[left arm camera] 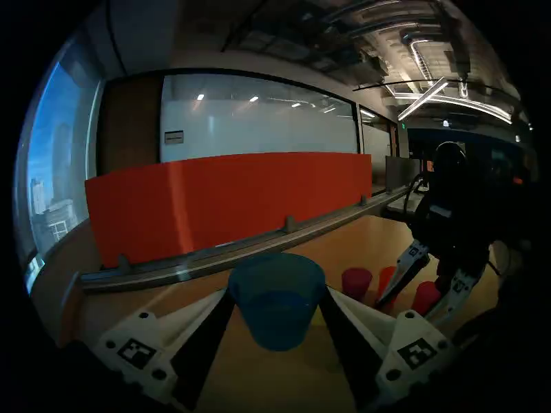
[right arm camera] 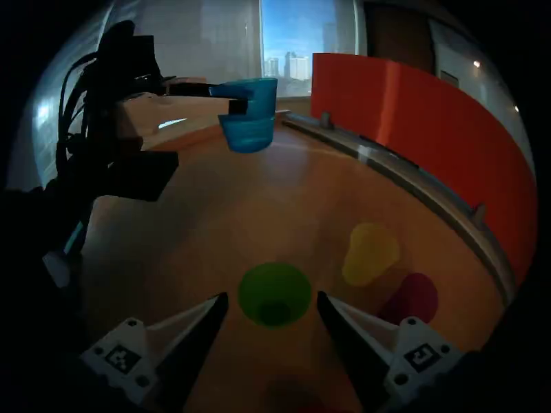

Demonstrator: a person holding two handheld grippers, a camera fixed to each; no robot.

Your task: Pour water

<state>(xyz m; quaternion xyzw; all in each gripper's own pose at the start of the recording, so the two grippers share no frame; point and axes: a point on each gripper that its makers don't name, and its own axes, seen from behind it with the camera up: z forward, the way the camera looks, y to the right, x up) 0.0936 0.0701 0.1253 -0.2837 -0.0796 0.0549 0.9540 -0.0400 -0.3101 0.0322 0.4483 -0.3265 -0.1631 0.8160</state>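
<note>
1. where the left gripper view looks along its own fingers, we see the left tongs [left arm camera: 275, 303] clamped on the blue cup [left arm camera: 277, 313], one finger pressing on each side of it.
2. the blue cup stands upright in that grip, lifted clear of the tabletop [left arm camera: 275, 378]. its lower part looks darker, as if it holds liquid, though we cannot tell for sure.
3. in the right gripper view we find this cup at the far left, held in the air over the tabletop, with a bright window [right arm camera: 296, 41] behind it.
4. the right tongs [right arm camera: 271, 299] are spread apart, with a finger on either side of the green cup [right arm camera: 274, 292]. we see a thin gap on each side, so they do not appear to touch it.
5. the green cup stands mouth up on the near part of the tabletop, and we look down into it.
6. to its right stands a yellow cup [right arm camera: 370, 253], with a dark red cup [right arm camera: 414, 297] just beside that, nearer and further right. we cannot tell whether those two touch.
7. an orange partition [left arm camera: 227, 199] runs along the far edge of the tabletop, with a grey rail [left arm camera: 275, 241] at its foot.
8. in the left gripper view the right tongs sit at the far right among small reddish cups, too dim for us to sort out.
</note>
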